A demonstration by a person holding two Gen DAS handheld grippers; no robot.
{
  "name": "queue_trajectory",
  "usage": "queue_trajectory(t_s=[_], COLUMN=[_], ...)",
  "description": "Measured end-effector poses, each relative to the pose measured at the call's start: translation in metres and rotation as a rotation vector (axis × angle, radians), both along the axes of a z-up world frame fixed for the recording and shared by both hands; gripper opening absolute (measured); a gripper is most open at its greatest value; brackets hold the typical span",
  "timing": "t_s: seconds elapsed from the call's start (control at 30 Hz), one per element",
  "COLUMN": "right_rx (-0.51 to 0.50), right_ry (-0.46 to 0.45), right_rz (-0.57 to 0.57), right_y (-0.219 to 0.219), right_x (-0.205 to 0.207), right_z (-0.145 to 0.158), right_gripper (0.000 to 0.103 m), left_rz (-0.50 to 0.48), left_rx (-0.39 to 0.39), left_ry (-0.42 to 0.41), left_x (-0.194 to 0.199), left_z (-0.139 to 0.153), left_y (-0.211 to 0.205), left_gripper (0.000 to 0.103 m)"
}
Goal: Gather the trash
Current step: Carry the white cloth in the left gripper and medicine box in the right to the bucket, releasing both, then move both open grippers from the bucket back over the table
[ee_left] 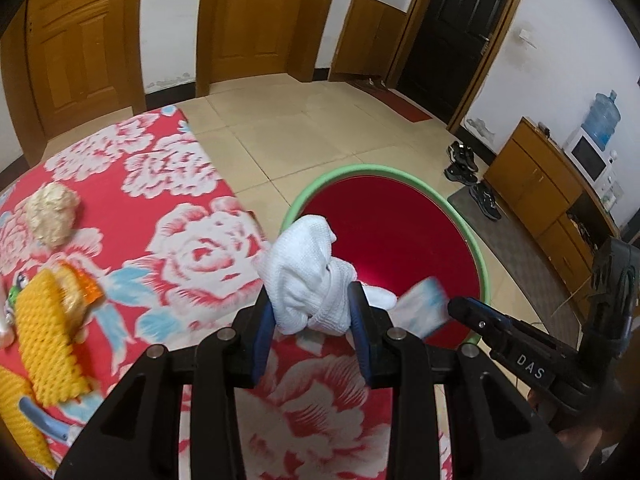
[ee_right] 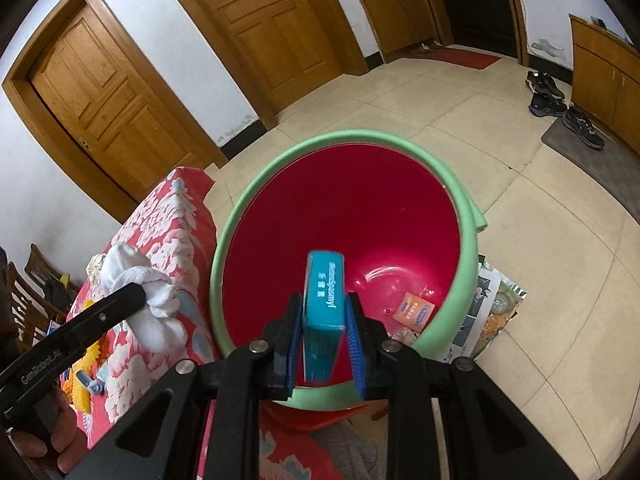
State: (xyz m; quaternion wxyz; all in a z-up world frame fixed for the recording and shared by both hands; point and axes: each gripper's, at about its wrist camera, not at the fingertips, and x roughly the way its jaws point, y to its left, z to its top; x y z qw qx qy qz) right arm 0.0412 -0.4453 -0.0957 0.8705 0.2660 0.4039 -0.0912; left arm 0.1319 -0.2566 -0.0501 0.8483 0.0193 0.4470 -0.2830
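Note:
My left gripper (ee_left: 314, 306) is shut on a crumpled white tissue wad (ee_left: 308, 272), held over the table edge beside the red bin with a green rim (ee_left: 400, 236). The wad also shows in the right wrist view (ee_right: 144, 296). My right gripper (ee_right: 322, 312) holds a teal box (ee_right: 325, 296) upright over the bin's opening (ee_right: 344, 216); its right pad stands slightly off the box. The box shows blurred in the left wrist view (ee_left: 422, 306). An orange packet (ee_right: 414, 310) lies in the bin.
The table has a red floral cloth (ee_left: 192, 248) with a beige crumpled ball (ee_left: 52, 212), yellow foam nets (ee_left: 48, 344) and an orange item (ee_left: 86, 286). Newspaper (ee_right: 492, 312) lies on the floor by the bin. Shoes (ee_right: 560, 100) and a cabinet (ee_left: 540, 184) stand at the right.

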Motion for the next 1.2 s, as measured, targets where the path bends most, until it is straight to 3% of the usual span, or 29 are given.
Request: queue_trajectory(t_s=[0.17,0.3,0.7,0.83,1.2], right_rx=[-0.001,0.003,0.011,0.029,0.024], right_ry=[-0.007,-0.006,-0.016,-0.028,-0.048], right_rz=[-0.017,-0.025,-0.027,-0.011,0.028], right_y=[-0.005,-0.009,-0.007,-0.002,0.019], right_x=[-0.004,-0.006,-0.012,-0.014,-0.018], right_z=[0.001,0.000,0.005,0.009,0.022], right_gripper=[0.025,0.027,0.035,0.044,0.053], left_rz=[-0.009,-0.001,0.023,0.050,0.131], left_rx=[0.008,0.013,0.014,0.007,-0.001], left_ry=[0.004,0.000,-0.005,-0.003,-0.009], left_x=[0.002,0.002,-0.008,-0.013,-0.025], left_z=[-0.003,-0.004,0.003,0.006,0.014], left_y=[-0.009,-0.012,-0.002,0.011,0.054], left_gripper=[0.042,0.057,0.058,0.058,0.058])
